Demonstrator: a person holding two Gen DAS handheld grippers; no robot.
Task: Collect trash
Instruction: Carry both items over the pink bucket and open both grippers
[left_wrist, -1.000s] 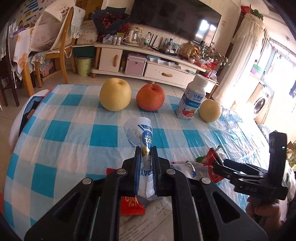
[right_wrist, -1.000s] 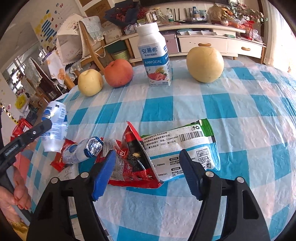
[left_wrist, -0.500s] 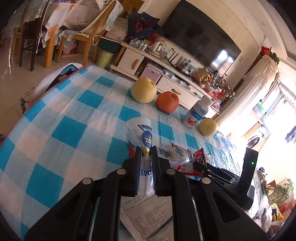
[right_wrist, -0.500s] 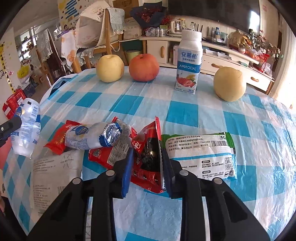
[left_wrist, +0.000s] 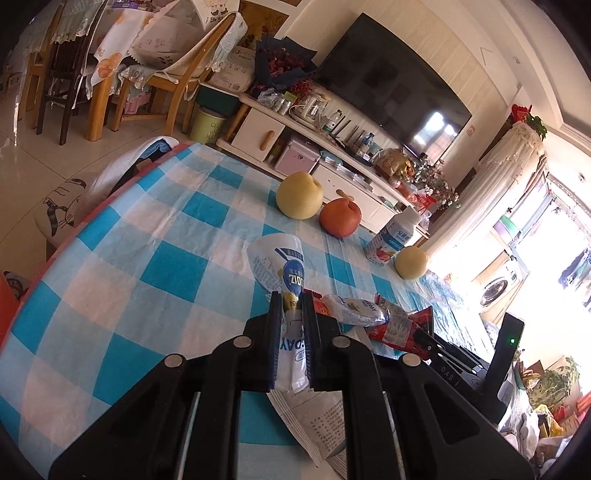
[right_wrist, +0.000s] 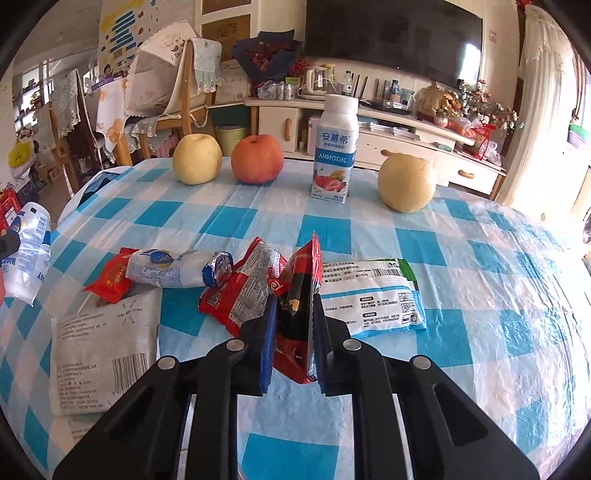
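My left gripper (left_wrist: 291, 306) is shut on a white and blue plastic wrapper (left_wrist: 280, 266) and holds it above the checked tablecloth (left_wrist: 147, 258); the wrapper also shows at the left edge of the right wrist view (right_wrist: 27, 254). My right gripper (right_wrist: 293, 306) is shut on a red snack wrapper (right_wrist: 301, 273). More trash lies around it: a second red wrapper (right_wrist: 240, 291), a crumpled white and blue wrapper (right_wrist: 173, 267), a small red packet (right_wrist: 110, 280), a white and green bag (right_wrist: 369, 295) and a flat white bag (right_wrist: 99, 347).
Two yellow pears (right_wrist: 197, 158) (right_wrist: 406, 182), a red apple (right_wrist: 257, 158) and a yogurt bottle (right_wrist: 336, 149) stand in a row at the far side of the table. Beyond are a TV cabinet (right_wrist: 406, 147) and chairs (right_wrist: 184, 92).
My right gripper closed from wide open onto the red snack wrapper. My left gripper rose and drew back to the left with the white and blue wrapper.
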